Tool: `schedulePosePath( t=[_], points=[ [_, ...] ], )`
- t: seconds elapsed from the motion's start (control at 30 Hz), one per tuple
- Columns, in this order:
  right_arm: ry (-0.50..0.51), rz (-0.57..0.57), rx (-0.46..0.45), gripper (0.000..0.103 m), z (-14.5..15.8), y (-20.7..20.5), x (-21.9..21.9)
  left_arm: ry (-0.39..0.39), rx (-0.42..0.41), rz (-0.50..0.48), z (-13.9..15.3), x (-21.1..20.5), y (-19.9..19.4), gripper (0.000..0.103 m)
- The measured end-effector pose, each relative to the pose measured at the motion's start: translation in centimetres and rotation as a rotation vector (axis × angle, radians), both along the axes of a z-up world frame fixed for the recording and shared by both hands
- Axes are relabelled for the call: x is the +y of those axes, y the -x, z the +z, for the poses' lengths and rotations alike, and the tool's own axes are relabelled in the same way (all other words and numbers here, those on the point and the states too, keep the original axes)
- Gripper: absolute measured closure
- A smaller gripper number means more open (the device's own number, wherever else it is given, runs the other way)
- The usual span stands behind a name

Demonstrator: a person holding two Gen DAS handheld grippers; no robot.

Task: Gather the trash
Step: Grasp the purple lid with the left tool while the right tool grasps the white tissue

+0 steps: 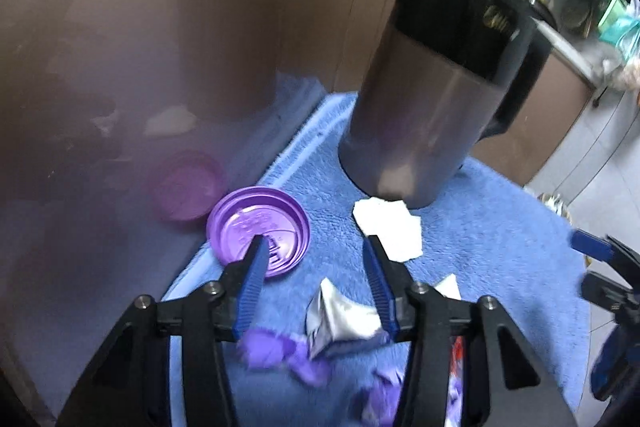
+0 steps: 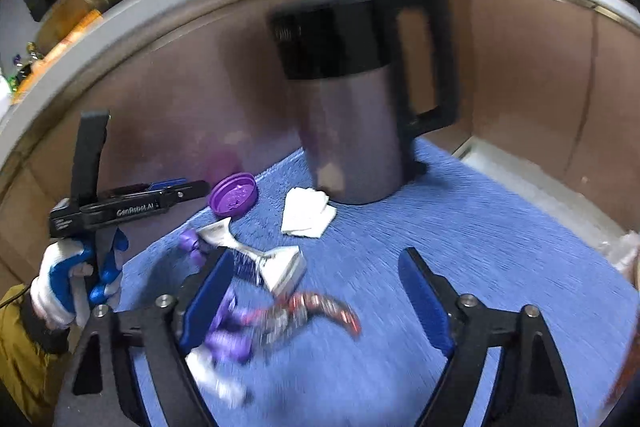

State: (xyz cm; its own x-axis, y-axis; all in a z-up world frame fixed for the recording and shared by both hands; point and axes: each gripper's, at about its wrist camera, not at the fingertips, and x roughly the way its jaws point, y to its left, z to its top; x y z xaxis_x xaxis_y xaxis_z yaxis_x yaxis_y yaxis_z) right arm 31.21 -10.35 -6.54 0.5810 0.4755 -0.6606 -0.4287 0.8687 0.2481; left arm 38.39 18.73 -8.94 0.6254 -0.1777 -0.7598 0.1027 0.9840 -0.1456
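Nearby, a crumpled silver wrapper (image 1: 340,319) lies on the blue mat (image 1: 480,227).

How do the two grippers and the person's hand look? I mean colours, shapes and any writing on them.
Both grippers have black, angular linkage arms with silver bolts, and flat blue ribbed pads on the fingers. The left gripper, seen from the side, carries white lettering reading GenRobot.AI on its black body. The left hand wears a white glove with blue patches, above a mustard-yellow sleeve. The right gripper looks the same in build.
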Motion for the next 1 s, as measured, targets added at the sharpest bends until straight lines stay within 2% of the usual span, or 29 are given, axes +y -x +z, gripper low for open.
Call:
schedulePosePath(
  t=[0.13, 0.2, 0.33, 0.4, 0.43, 0.47, 0.5, 0.53, 0.6, 0.63, 0.8, 1.0],
  points=[
    [-0.01, 0.018, 0.074, 0.031, -3.0, -5.1, 3.3, -0.05, 0.059, 0.007, -2.4, -0.8, -2.8, 0.066],
    [0.002, 0.026, 0.106, 0.032, -4.3, -6.8, 4.7, -0.073, 0.082, 0.012, -3.4, -1.0, -3.6, 0.067],
    [0.027, 0.011, 0.151, 0.036, -6.9, -9.7, 6.6, -0.121, 0.126, 0.017, -5.4, -1.1, -4.6, 0.075],
    [0.037, 0.003, 0.174, 0.038, -7.8, -10.8, 7.1, -0.128, 0.126, 0.014, -5.8, -1.1, -4.7, 0.077],
    [0.052, -0.002, 0.184, 0.041, -8.3, -11.3, 7.4, -0.136, 0.114, 0.007, -5.8, -1.3, -4.5, 0.08],
    [0.068, -0.004, 0.195, 0.045, -8.8, -11.7, 7.7, -0.132, 0.116, -0.003, -5.8, -1.4, -4.5, 0.091],
    [0.088, -0.006, 0.198, 0.046, -9.2, -12.0, 7.9, -0.116, 0.123, -0.022, -6.0, -1.7, -4.4, 0.095],
    [0.101, -0.004, 0.183, 0.052, -9.1, -11.9, 8.1, -0.121, 0.117, -0.03, -5.9, -2.0, -4.3, 0.096],
    [0.133, -0.001, 0.171, 0.081, -9.0, -11.8, 8.3, -0.168, 0.091, -0.041, -6.0, -2.7, -3.8, 0.097],
    [0.126, 0.011, 0.174, 0.099, -9.0, -11.7, 8.2, -0.177, 0.081, -0.043, -5.9, -3.0, -3.5, 0.097],
    [0.12, 0.024, 0.136, 0.098, -8.0, -9.3, 6.6, -0.133, 0.024, -0.06, -4.0, -3.1, -1.6, 0.099],
    [0.072, -0.016, 0.055, 0.098, -4.1, -5.3, 2.6, -0.035, -0.084, -0.073, 1.2, -3.2, 2.5, 0.1]
  ],
)
